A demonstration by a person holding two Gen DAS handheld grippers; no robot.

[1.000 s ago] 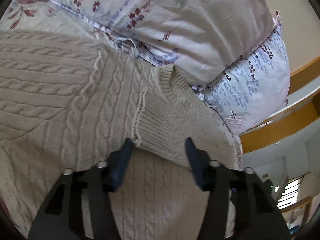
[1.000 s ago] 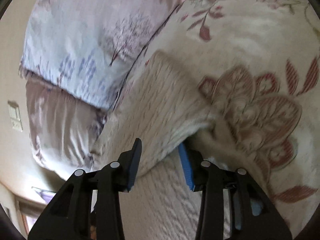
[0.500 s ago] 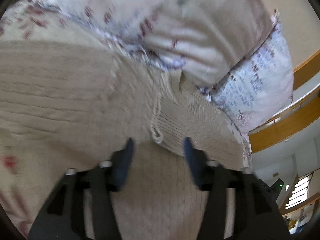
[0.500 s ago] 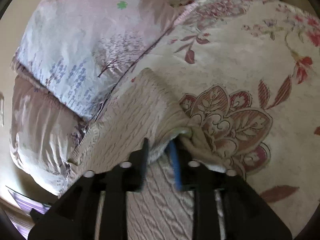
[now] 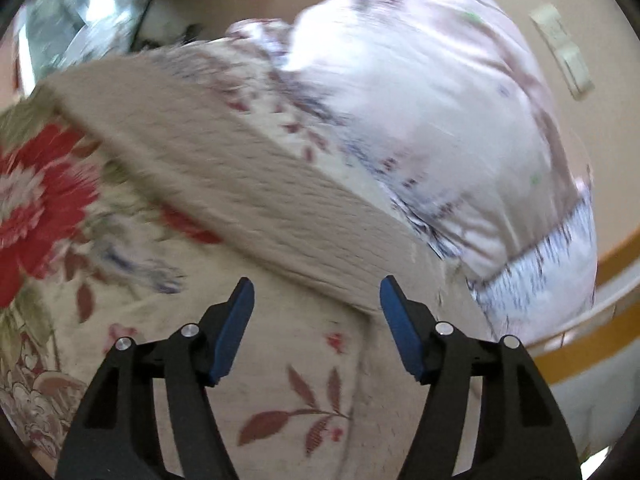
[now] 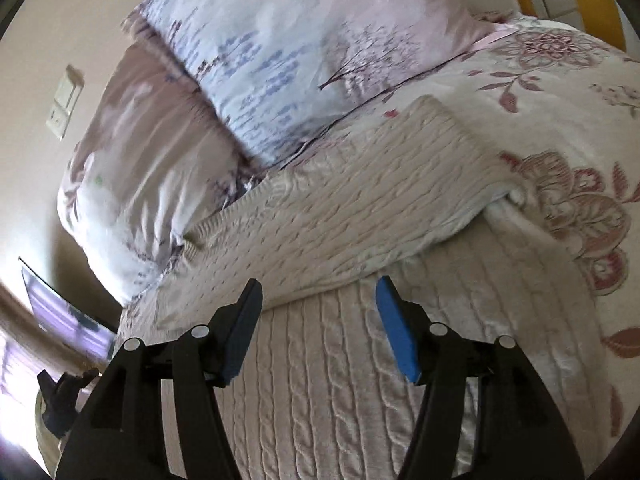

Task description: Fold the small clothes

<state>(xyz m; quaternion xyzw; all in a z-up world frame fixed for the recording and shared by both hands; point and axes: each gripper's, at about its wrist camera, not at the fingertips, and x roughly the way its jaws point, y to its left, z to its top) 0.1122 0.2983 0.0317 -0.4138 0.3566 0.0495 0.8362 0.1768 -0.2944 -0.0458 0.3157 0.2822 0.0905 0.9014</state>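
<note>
No writing is legible. The cable-knit sweater (image 6: 360, 216) lies folded on the floral bedspread (image 6: 560, 92), just beside the pillows (image 6: 304, 40). The left gripper (image 5: 316, 300) and the right gripper (image 6: 318, 304) have just been opening; both gape empty.

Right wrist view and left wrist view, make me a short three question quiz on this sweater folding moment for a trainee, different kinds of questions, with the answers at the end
1. True or false: the right gripper is clamped on the cable-knit sweater.
2. Multiple choice: what lies directly under the left gripper? A) the pillow B) the floral bedspread C) the sweater's collar
3. Fill in: in the right wrist view, a section of the sweater lies folded over the rest, next to the stacked ____.

Key
1. False: its jaws have just been opening and nothing is between them.
2. B, the floral bedspread.
3. pillows.
</note>
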